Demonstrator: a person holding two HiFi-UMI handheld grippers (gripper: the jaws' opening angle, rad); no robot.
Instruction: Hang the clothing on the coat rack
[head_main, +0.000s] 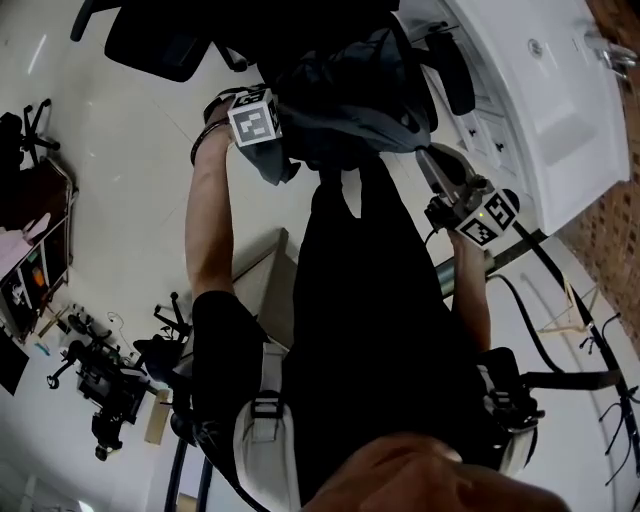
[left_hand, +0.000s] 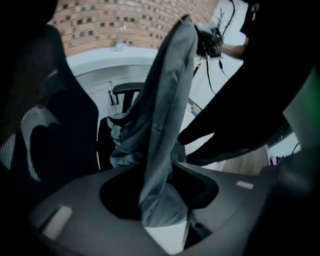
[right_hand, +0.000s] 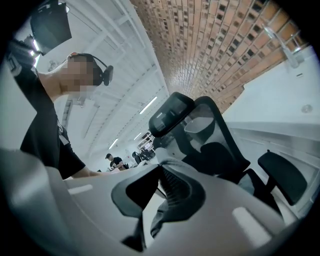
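- left gripper (left_hand: 159, 194): the jaws stand apart. the grey garment (left_hand: 167, 100) hangs down through the gap between them, and its loose end dangles past the pads. no firm pinch shows.
- right gripper (right_hand: 161, 192): the jaws are nearly together, clamped on a fold of the grey garment. a short tail of cloth hangs out beneath the ribbed pad.
- position of the grey garment: it is held up in the air in front of the person's black-clad torso. in the left gripper view it rises as a long band from the left jaws to the right gripper at the upper right. in the head view it lies bunched between the two marker cubes.
- arms: in the head view the bare left forearm (head_main: 208, 215) reaches up to the left gripper, and the right hand holds its gripper at the opposite side of the torso.
- surroundings: a black office chair (right_hand: 215, 150) stands just behind the grey garment. a white counter (head_main: 565, 120) runs along a brick wall (right_hand: 220, 45). the floor (head_main: 120, 200) is pale.
- right edge of the head view: a pale wooden hanger (head_main: 566, 308) shows among thin dark rods, well apart from the grey garment.
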